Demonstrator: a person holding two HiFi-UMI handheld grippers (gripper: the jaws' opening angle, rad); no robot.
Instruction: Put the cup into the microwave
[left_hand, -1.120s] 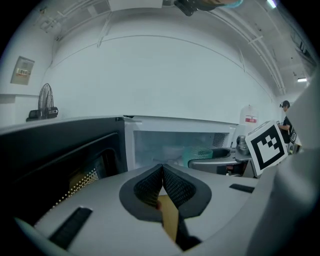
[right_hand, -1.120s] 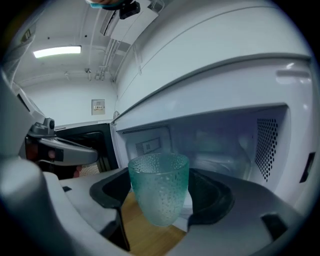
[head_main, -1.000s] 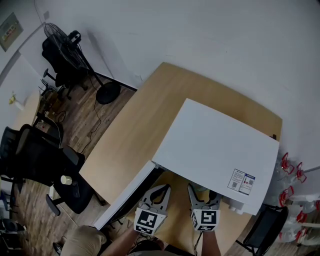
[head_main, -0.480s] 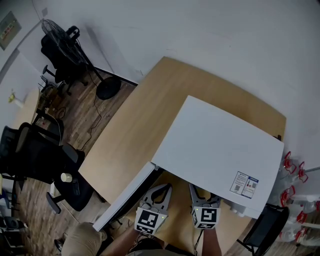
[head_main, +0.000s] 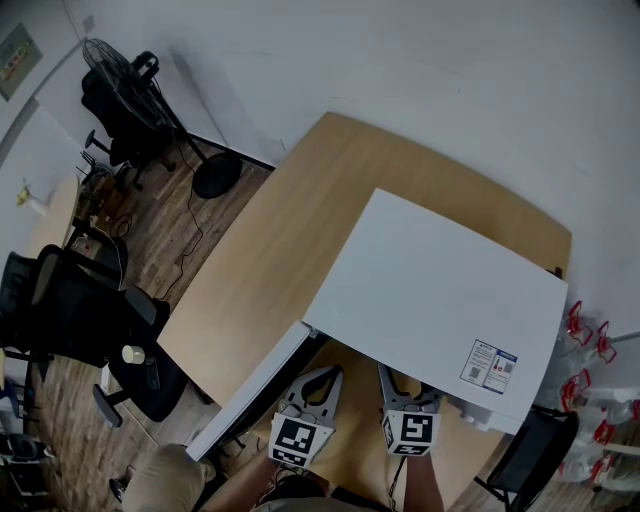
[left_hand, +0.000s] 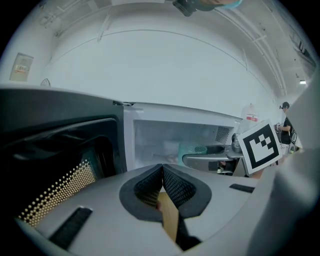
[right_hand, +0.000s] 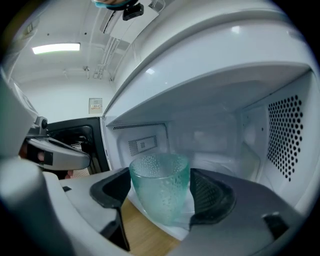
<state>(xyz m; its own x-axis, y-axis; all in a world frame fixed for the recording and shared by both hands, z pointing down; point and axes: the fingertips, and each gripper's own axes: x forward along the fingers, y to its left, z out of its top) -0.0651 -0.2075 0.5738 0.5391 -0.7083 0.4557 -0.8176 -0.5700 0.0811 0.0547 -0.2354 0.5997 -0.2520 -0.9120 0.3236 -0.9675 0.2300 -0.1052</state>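
On the right half of the bench (head_main: 265, 270) stands one white microwave (head_main: 440, 300), its door (head_main: 255, 385) swung open to the left. Two claws sit at its near side, before the opening. The right claw (right_hand: 160, 191) grips the one cup (right_hand: 160, 180), a pebbled green glass, upright between its pads over the front lip of the cavity floor. The left claw (left_hand: 162, 172), just left of it, is pinched together on nothing.

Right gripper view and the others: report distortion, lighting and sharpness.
Right gripper view: fisheye bends the microwave, corners are black, a ceiling light glares, the cup is sharp. Left gripper view: same bending, dark door. Head view: evenly lit, sharp.
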